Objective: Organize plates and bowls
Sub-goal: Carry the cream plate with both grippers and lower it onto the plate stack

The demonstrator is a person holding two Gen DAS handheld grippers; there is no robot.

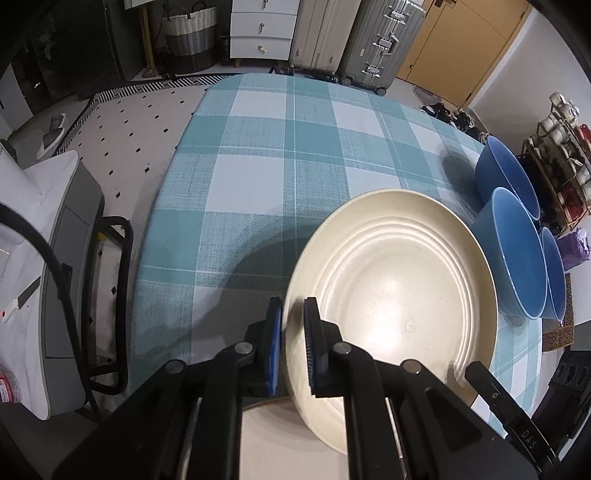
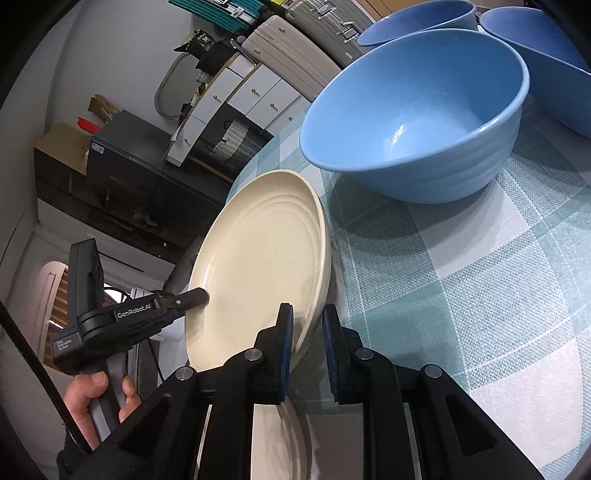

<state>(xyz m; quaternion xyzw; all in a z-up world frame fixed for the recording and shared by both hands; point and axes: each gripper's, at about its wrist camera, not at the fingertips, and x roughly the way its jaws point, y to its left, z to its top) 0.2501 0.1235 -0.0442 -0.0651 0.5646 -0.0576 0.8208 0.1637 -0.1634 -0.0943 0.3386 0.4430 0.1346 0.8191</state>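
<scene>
A cream plate (image 1: 391, 295) (image 2: 258, 251) is held tilted just above the checked tablecloth (image 1: 258, 177). My left gripper (image 1: 293, 314) is shut on its left rim. My right gripper (image 2: 308, 317) is shut on the opposite rim. In the right wrist view the left gripper (image 2: 199, 295) shows at the plate's far edge, held by a hand (image 2: 96, 398). A right fingertip (image 1: 491, 384) pokes in beside the plate. Three blue bowls (image 1: 517, 254) (image 2: 417, 118) stand to the right of the plate. Another cream plate (image 2: 277, 443) lies underneath, mostly hidden.
A grey and white chair (image 1: 62, 258) stands left of the table. Beyond the far edge are white drawers (image 1: 262, 29), suitcases (image 1: 380, 40) and a woven basket (image 1: 190, 40). A shoe rack (image 1: 557, 147) is behind the bowls.
</scene>
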